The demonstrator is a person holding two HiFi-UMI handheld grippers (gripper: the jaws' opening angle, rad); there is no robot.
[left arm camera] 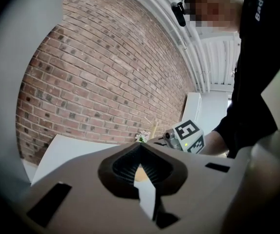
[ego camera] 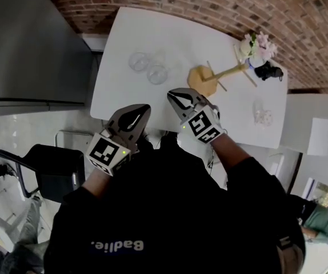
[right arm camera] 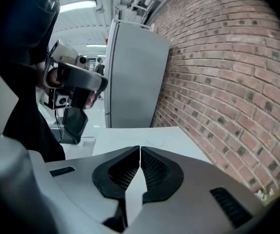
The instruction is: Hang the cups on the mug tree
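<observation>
Two clear glass cups [ego camera: 138,60] [ego camera: 157,73] stand side by side on the white table [ego camera: 124,96]. To their right is the wooden mug tree [ego camera: 205,77], its pegs bare. A third clear glass [ego camera: 262,116] sits near the table's right edge. My left gripper [ego camera: 143,108] is shut and empty, held over the table's near edge below the cups. Just right of it, nearer the mug tree's base, my right gripper [ego camera: 171,94] is also shut and empty. In the left gripper view the shut gripper [left arm camera: 140,145] points toward the brick wall. The right gripper view shows its gripper [right arm camera: 140,149] shut over the table [right arm camera: 145,136].
A vase of flowers [ego camera: 256,47] and a small black object [ego camera: 268,71] stand at the table's far right corner. A tall grey cabinet [ego camera: 27,39] flanks the table's left side, and a black chair [ego camera: 50,167] is at lower left. A brick wall [ego camera: 210,4] runs behind.
</observation>
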